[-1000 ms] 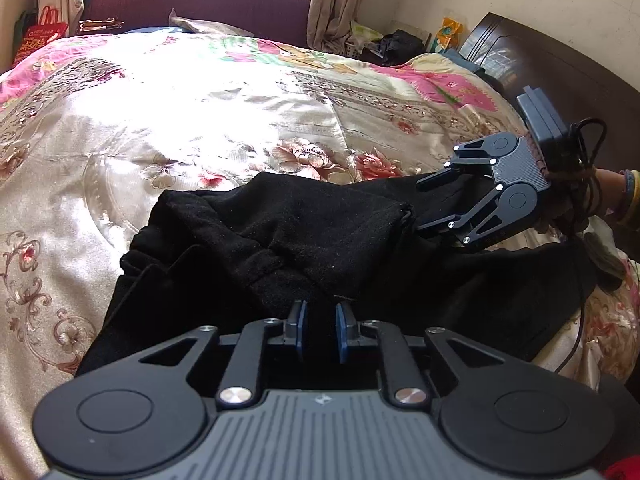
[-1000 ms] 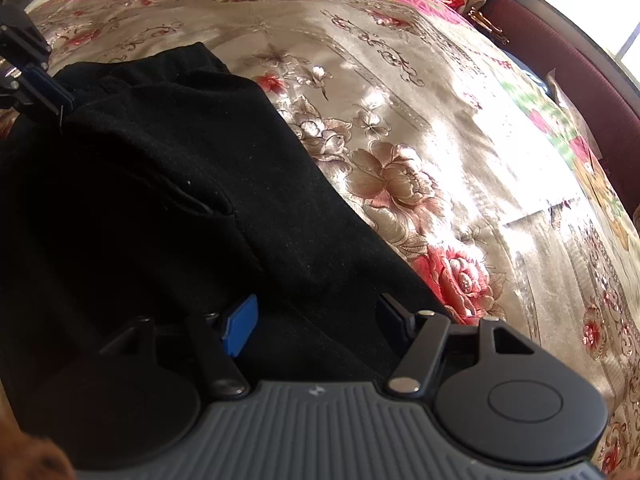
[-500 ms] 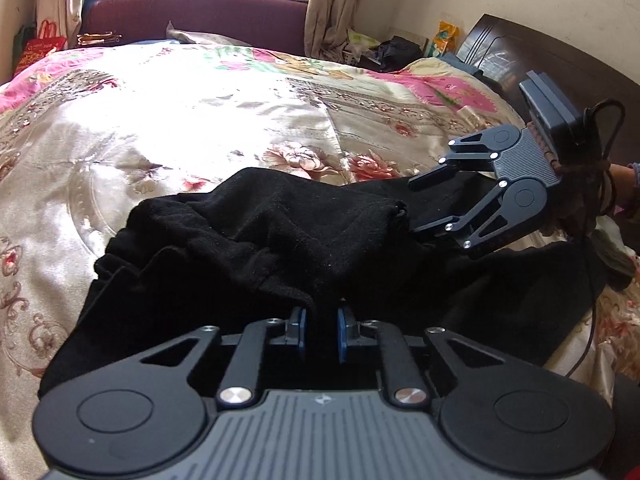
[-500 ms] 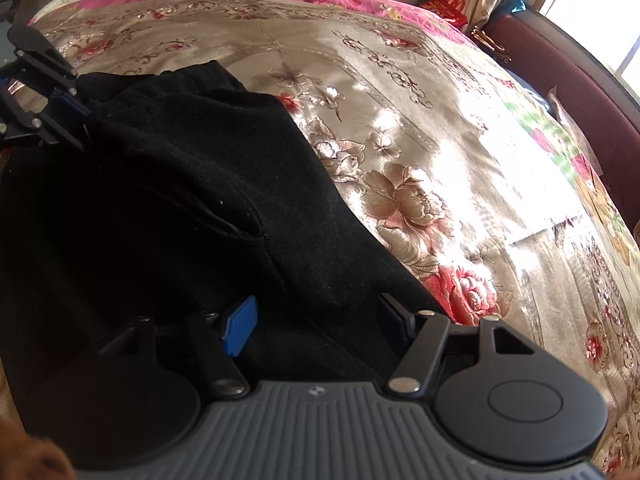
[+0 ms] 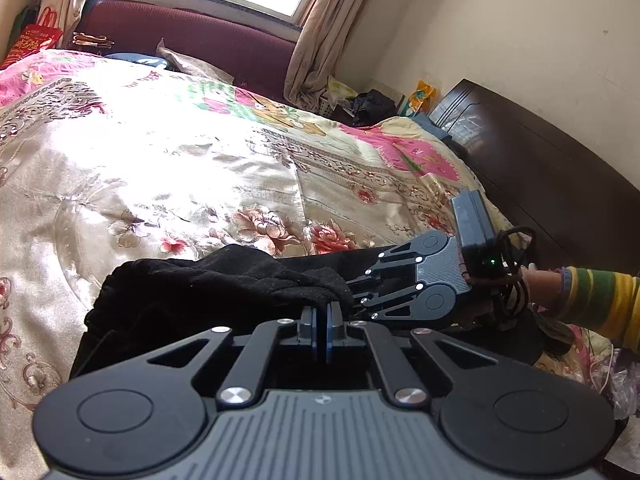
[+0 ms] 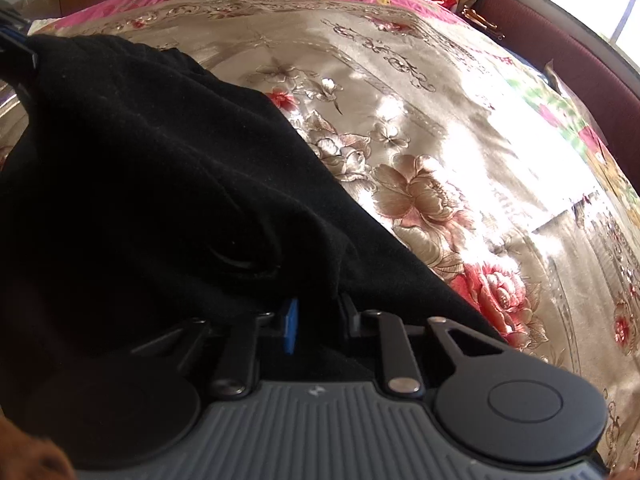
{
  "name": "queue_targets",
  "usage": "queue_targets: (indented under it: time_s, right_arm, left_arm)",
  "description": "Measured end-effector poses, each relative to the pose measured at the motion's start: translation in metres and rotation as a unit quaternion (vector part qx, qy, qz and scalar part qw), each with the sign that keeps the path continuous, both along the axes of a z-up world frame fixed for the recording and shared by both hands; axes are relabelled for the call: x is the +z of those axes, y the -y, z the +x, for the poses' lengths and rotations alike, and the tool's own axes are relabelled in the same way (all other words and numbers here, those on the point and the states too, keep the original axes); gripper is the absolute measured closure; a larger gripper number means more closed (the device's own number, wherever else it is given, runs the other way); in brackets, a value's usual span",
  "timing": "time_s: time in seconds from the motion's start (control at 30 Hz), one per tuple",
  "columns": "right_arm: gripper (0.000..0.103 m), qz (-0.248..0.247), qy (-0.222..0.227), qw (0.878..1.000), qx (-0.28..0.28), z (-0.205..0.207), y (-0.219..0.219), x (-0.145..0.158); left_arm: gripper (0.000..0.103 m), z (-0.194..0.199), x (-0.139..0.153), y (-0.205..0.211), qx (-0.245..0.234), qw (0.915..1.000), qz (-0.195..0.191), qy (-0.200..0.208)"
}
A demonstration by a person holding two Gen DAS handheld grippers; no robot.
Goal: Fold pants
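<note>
The black pants [image 5: 208, 292] lie bunched on the floral satin bedspread [image 5: 168, 184]. My left gripper [image 5: 320, 320] is shut on a raised fold of the pants close to the camera. The right gripper [image 5: 352, 296] shows in the left wrist view just right of that fold, its jaws narrowed on the cloth edge. In the right wrist view the pants [image 6: 152, 184] fill the left half. My right gripper [image 6: 316, 320] has closed on a fold of the black cloth, with the blue pad [image 6: 291, 326] visible.
A dark wooden headboard [image 5: 552, 168] runs along the right. A maroon sofa [image 5: 192, 36] stands under the window at the far side. A person's sleeved arm [image 5: 592, 300] holds the right gripper. Open bedspread [image 6: 460, 152] lies beyond the pants.
The right gripper has closed from wide open onto the pants. Both grippers have risen and come together, lifting and bunching the cloth toward me.
</note>
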State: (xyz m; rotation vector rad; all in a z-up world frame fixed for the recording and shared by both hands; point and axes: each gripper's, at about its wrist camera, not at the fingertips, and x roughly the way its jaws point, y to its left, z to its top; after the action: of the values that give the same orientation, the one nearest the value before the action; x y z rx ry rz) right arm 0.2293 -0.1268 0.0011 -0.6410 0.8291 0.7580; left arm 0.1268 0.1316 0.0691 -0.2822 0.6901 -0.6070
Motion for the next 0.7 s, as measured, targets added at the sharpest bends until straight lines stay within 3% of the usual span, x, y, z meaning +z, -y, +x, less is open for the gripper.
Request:
queue_targets:
  time_s: [0.1,0.2,0.4,0.47,0.5,0.53,0.6,0.7]
  right_arm:
    - [0.083,-0.005,0.010,1.000,0.008,-0.009,0.003,0.006]
    - [0.062,-0.011,0.017,1.000,0.023,-0.016,0.006,0.009]
    - [0.058,-0.008,0.008,1.000,0.019,-0.004,-0.005,-0.003]
    - [0.064,-0.013,0.015,1.000,0.012,0.001,-0.008,-0.007]
    - [0.084,-0.014,0.006,1.000,-0.002,0.004,-0.009,-0.009]
    - [0.096,-0.009,-0.012,1.000,-0.011,0.007,-0.008,-0.007]
    - [0.100,-0.002,-0.006,1.000,-0.029,0.007,-0.004,0.000]
    - [0.100,0.046,-0.003,0.996,-0.080,0.004,0.008,0.018]
  left_arm:
    - [0.084,-0.002,0.001,-0.001,-0.001,1.0000,0.003,0.005]
    - [0.084,0.000,-0.006,0.003,-0.009,0.9996,0.026,0.002]
    - [0.078,0.011,-0.029,0.022,-0.025,0.9961,0.084,-0.012]
    - [0.078,0.016,-0.032,0.023,-0.010,0.9960,0.088,-0.014]
    - [0.080,0.018,-0.031,0.020,-0.002,0.9968,0.078,-0.018]
    - [0.081,0.020,-0.028,0.017,0.001,0.9978,0.063,-0.019]
    - [0.082,0.021,-0.019,0.005,0.010,0.9994,0.029,-0.016]
    - [0.082,0.018,-0.008,-0.007,0.022,0.9997,0.009,-0.002]
